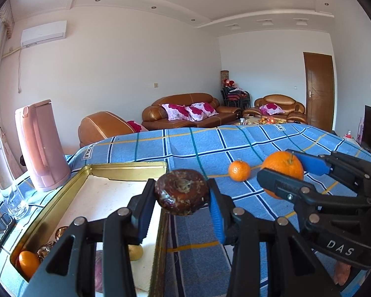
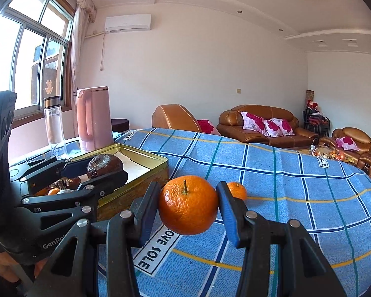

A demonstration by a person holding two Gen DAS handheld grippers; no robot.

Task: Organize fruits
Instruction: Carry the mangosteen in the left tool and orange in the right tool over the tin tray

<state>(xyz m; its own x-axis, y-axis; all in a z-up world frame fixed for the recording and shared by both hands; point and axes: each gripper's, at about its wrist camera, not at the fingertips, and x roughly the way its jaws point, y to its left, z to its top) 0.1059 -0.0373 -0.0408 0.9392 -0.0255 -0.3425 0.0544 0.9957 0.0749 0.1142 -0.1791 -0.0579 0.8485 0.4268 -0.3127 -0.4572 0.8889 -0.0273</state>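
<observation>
Meanwhile, left gripper (image 1: 183,193) jaws clamp a dark, perhaps shrivelled fruit (image 1: 181,191); right gripper (image 2: 188,205) jaws clamp an orange (image 2: 188,205).

Dark brown, mottled skin on the round fruit (image 1: 181,192), flecked with paler patches. Bright orange on the big mandarin (image 2: 188,205), with a green-brown stem, and the same orange on the small mandarin (image 2: 237,190) behind it. The cloth (image 2: 296,185) over the worktop is sky blue, crossed by a check of navy, teal, white and yellow lines, plus a white label with black letters. Gold shows on the tin tray (image 1: 126,167), cream inside. The tongs: black arms, blue pads (image 1: 216,220). The jug (image 2: 94,117) is dusty pink.
</observation>
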